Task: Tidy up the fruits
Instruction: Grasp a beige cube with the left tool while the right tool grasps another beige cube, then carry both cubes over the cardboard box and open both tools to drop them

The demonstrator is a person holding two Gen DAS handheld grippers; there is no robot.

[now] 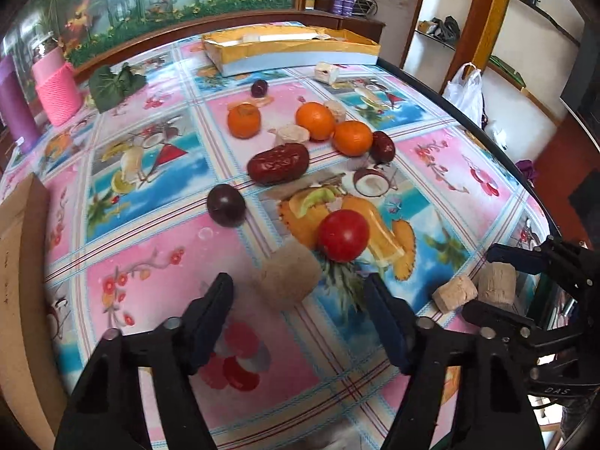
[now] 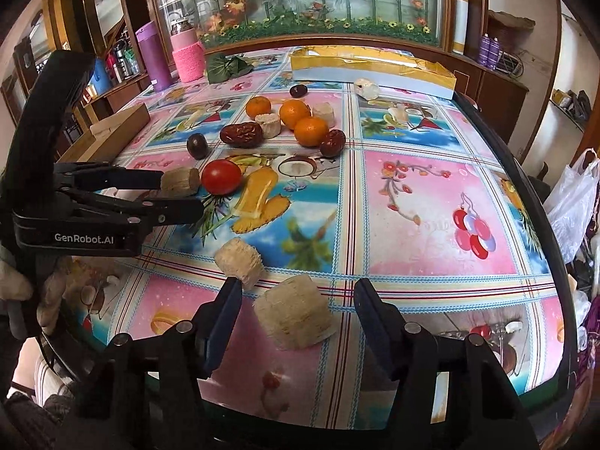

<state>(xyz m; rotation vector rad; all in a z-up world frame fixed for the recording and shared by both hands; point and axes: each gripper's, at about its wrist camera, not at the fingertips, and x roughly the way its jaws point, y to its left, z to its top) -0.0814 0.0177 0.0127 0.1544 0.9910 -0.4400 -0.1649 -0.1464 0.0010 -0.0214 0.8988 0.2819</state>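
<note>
Both tools straddle beige blocks, unclenched: left tool round block, right tool near block. Next: squeeze, lift

Desk covered in glossy printed plastic cloth, reflecting window light. Tomato smooth and shiny; oranges finely dimpled; red dates wrinkled, glossy. Pale blocks rough, fibrous, matt. Left gripper and right gripper matt black plastic with metal pins. Box plain cardboard.
</note>
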